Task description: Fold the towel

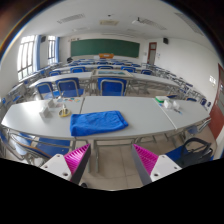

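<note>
A blue towel [98, 122] lies folded in a flat rectangle on the white table [150, 115], near the table's front edge, well beyond my fingers. My gripper [111, 160] is open and empty, held back from the table over the floor, with its pink pads [146, 157] wide apart. Nothing stands between the fingers.
A cup and small items [62, 110] stand on the table left of the towel. More small things [168, 102] sit on the table at the right. Blue chairs [110, 87] and rows of desks fill the room behind. A dark bag [195, 150] rests low right of the fingers.
</note>
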Available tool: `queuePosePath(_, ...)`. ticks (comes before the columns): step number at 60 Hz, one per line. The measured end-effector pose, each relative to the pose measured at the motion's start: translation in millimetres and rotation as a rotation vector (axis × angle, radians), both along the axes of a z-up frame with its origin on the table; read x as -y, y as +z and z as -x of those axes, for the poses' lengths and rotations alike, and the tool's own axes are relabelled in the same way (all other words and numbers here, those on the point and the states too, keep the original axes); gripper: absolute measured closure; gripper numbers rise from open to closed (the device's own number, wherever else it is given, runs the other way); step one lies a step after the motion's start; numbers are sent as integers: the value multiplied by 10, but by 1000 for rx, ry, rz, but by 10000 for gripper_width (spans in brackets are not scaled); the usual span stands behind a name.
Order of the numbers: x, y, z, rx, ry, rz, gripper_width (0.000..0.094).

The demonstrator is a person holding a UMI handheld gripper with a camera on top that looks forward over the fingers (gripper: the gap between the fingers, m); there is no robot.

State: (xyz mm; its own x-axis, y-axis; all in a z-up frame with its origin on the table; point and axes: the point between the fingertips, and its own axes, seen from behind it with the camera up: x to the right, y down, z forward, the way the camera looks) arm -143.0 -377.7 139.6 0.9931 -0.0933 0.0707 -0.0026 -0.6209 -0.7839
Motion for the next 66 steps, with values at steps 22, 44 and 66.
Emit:
queuePosePath(22,-1644,-1017,1729,16,289,30,94)
queuePosePath(44,-2277,-1525,1578,188,335,93,870)
queuePosePath(66,-2141,-791,1803,-180,401,87,906)
